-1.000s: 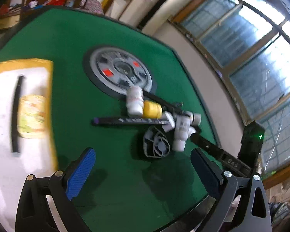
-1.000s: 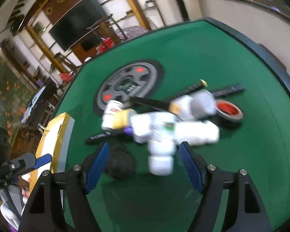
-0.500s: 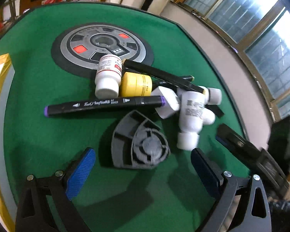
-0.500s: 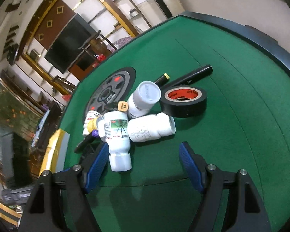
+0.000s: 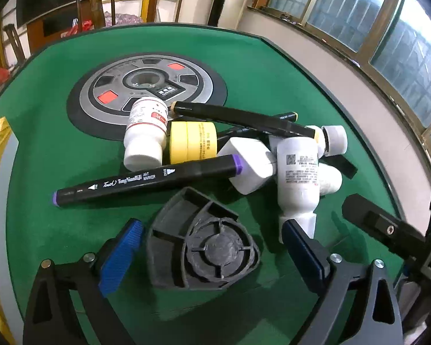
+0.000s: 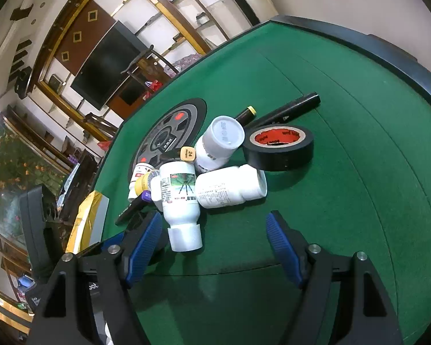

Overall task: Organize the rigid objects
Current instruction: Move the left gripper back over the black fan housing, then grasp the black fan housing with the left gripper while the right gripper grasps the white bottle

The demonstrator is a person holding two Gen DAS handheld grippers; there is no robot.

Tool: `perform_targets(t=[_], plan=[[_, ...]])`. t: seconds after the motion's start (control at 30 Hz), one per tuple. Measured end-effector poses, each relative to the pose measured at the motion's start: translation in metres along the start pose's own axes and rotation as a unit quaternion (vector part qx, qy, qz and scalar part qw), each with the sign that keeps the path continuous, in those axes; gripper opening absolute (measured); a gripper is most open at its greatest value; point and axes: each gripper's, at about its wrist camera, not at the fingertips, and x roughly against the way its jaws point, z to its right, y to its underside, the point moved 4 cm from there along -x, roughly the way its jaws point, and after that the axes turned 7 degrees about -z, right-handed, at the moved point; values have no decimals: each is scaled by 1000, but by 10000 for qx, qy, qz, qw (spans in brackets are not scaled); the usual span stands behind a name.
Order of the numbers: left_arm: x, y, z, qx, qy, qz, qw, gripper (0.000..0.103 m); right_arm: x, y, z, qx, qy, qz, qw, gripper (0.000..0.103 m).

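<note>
Your left claw (image 5: 211, 254) released, straddling grey fan part (image 5: 201, 247) for pickup; right claw (image 6: 214, 240) released, white bottle (image 6: 179, 198) at its 11 o'clock, heaped on tabletop (image 6: 344, 201) unsorted.

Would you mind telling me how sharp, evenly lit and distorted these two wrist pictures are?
Left wrist view: sharp, the marker lettering reads clearly; windows bright but not blown out; soft shadows under the black fan part; fisheye bends the table edge. Right wrist view: also sharp, bottle label legible; strong barrel curve, dark corners.
</note>
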Motion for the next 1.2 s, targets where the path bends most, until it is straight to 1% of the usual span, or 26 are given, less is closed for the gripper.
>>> perform_targets(t=[0.17, 0.27, 0.53, 0.6, 0.63, 0.7, 0.83, 0.87, 0.93, 0.97, 1.03, 1.13, 1.2], plan=[[-1, 7, 9, -257, -353, 95, 9990, 97, -2, 1, 1, -2, 68, -17, 10000, 75], [-3, 8, 10, -382, -463, 127, 9981, 96, -4, 1, 2, -21, 55, -112, 9999, 75], [-2, 8, 5, -368, -666, 154, 9970, 84, -4, 0, 4, -108, 101, -140, 9998, 75], [-1, 10, 5, -405, -751, 160, 9962, 76, -5, -1, 5, -121, 116, -162, 9997, 75], [-1, 11, 6, -446, -730, 162, 9962, 74, -5, 0, 6, -129, 124, -178, 9997, 75], [0, 13, 8, -494, -680, 155, 9963, 74, -6, -1, 6, -123, 112, -183, 9997, 77], [13, 17, -1, -301, -401, 267, 9984, 74, -9, 0, 5, -60, 167, -192, 9997, 78], [20, 17, -5, -213, -316, 324, 9987, 74, -10, 0, 4, -25, 207, -210, 9996, 78], [32, 20, -12, -26, 63, 301, 9995, 74, -11, -1, 2, 20, 289, -263, 9992, 78], [38, 22, -15, -5, 133, 324, 9994, 74, -13, -1, -2, 91, 391, -307, 9987, 78], [48, 26, -16, -29, 142, 415, 9990, 74, -15, -1, -14, 288, 541, -329, 9976, 78], [60, 33, -20, -6, 258, 490, 9985, 74, -23, -1, -33, 526, 596, -373, 9961, 78], [66, 37, -25, 49, 354, 518, 9980, 74, -30, -5, -48, 738, 788, -352, 9935, 78]])
